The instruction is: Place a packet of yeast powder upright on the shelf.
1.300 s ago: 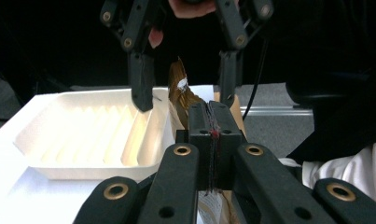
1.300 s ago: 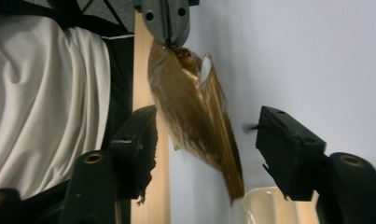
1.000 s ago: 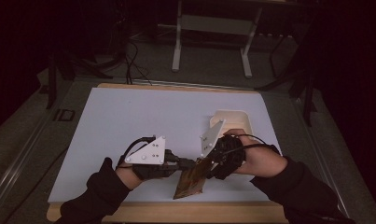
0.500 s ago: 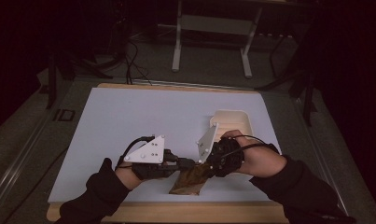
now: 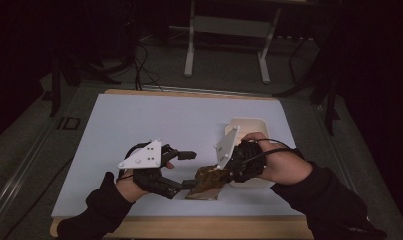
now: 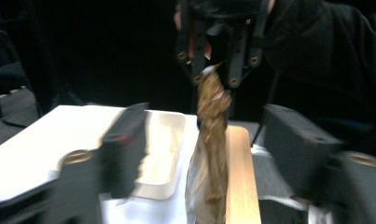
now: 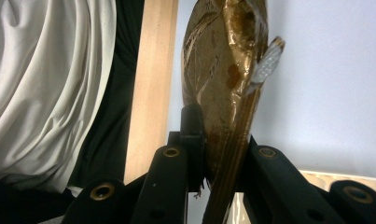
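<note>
While the person's left hand is holding it low over the white table (image 5: 139,120), the left gripper (image 5: 188,169) is sitting with its jaws spread wide, one above and one below, touching nothing. Just to its right, a brown crinkled plastic packet (image 5: 207,180) is lying near the table's wooden front edge (image 5: 189,227), its far end lifted. The right gripper (image 5: 224,172) is pinching that end tightly between its jaws; the right gripper view is showing the packet (image 7: 223,84) clamped there. Behind the right hand, a white tray (image 5: 249,125) is resting on the table.
</note>
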